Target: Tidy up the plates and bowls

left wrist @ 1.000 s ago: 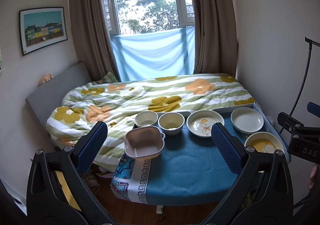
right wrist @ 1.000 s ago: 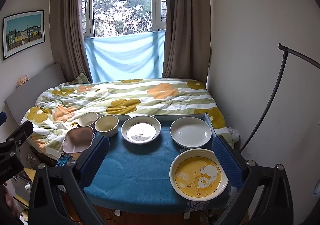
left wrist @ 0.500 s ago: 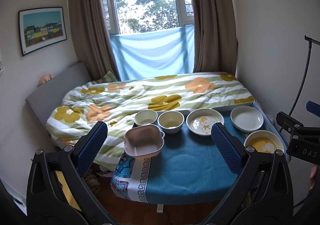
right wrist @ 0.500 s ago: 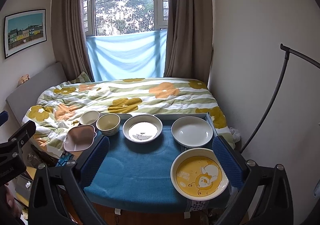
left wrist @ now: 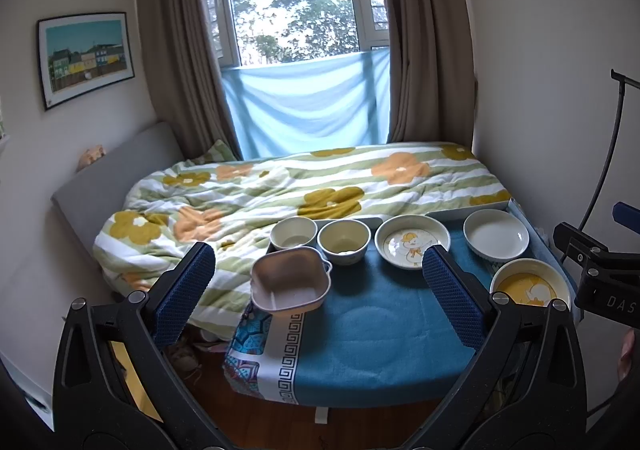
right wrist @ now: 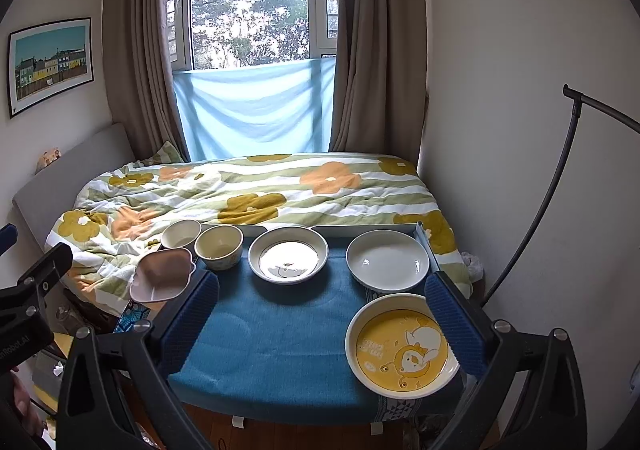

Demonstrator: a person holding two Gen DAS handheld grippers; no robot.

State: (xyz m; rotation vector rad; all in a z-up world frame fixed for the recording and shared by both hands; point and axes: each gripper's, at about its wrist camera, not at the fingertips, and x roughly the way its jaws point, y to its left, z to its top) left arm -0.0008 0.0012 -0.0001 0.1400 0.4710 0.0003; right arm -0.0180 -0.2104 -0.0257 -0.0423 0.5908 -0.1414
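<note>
On the blue-clothed table [left wrist: 376, 334] stand a pink square bowl [left wrist: 289, 285] at the left edge, two round bowls, white [left wrist: 293, 233] and cream [left wrist: 344, 241], a duck-print plate [left wrist: 412, 241], a plain white plate [left wrist: 496, 235] and a yellow plate [left wrist: 530, 286]. The right wrist view shows the same pink bowl [right wrist: 162, 275], cream bowl [right wrist: 219, 246], duck-print plate [right wrist: 288, 260], white plate [right wrist: 387, 260] and yellow plate [right wrist: 402, 346]. My left gripper [left wrist: 318, 286] and right gripper [right wrist: 322, 310] are open, empty and held back from the table.
A bed with a flowered quilt [left wrist: 304, 186] lies directly behind the table. A wall is at the right, with a black stand arm [right wrist: 560, 170] curving beside the table. Wooden floor [left wrist: 312, 426] shows below the table's front edge.
Both grippers have drawn back slightly from the table, so the dishes look a little smaller. Nothing on the table has moved.
</note>
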